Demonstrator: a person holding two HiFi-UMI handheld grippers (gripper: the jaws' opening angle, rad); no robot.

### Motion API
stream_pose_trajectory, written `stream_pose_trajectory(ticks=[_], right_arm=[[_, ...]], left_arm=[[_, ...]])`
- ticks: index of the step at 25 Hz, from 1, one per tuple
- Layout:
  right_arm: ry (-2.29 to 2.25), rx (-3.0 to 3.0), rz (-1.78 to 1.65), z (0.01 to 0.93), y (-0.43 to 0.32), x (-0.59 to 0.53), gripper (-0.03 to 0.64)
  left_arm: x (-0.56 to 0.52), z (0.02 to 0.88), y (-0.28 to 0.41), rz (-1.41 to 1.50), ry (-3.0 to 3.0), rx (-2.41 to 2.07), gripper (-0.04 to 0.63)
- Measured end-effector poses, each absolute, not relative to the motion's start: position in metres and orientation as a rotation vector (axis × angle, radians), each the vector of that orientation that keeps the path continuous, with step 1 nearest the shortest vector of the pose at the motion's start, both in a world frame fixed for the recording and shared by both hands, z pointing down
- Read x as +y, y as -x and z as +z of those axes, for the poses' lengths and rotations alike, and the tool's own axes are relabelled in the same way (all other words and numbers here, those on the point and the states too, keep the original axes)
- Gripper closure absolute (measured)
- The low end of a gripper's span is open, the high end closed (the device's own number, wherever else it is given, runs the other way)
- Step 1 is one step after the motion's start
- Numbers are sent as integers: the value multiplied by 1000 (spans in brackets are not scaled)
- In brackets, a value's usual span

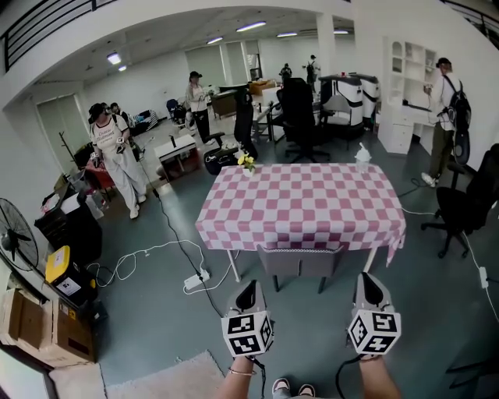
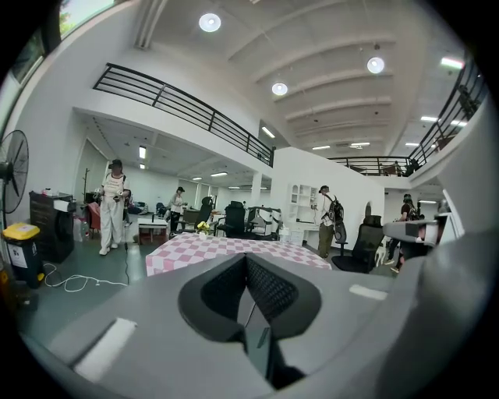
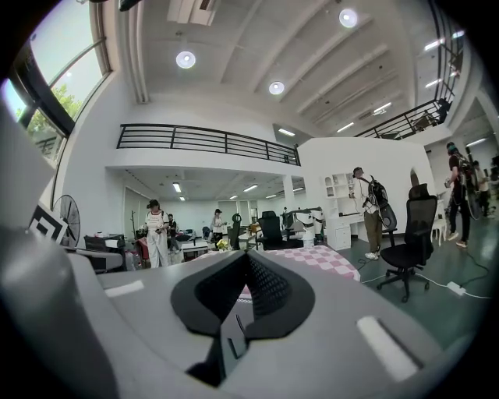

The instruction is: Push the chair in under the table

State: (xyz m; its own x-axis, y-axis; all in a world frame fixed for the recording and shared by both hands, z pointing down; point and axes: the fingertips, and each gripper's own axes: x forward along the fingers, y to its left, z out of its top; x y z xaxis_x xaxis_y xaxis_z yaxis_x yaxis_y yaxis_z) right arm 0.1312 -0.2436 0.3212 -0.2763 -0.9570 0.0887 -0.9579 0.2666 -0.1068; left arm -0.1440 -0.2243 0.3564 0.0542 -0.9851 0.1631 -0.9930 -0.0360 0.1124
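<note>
Left gripper [image 1: 248, 291], jaws closed and empty, hovers short of the chair [image 1: 300, 262]. The grey chair stands at the near edge of the table [image 1: 234, 234], with its seat seemingly under it. It looks light but rigid, and the backrest's top edge seems the place to push. Right gripper [image 1: 368, 284] is likewise closed and empty.

The floor [image 1: 148, 312] is dark grey-green, and a white cable [image 1: 132, 261] lies on it. The walls [image 1: 19, 156] are white. Round lights [image 2: 209, 22] shine in the high ceiling. A black rail [image 2: 179, 105] runs along an upper level. A fan [image 1: 15, 238] stands at the left and a white shelf [image 1: 409, 78] at the right. A window [image 3: 62, 86] shows green trees.
</note>
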Motion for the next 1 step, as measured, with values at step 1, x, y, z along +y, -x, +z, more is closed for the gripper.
stream_pose_trajectory(ticks=[1], right_arm=[[-1885, -2493, 217, 321, -132, -244, 607]], left_arm=[[-224, 357, 145, 58, -2125, -2035, 594]])
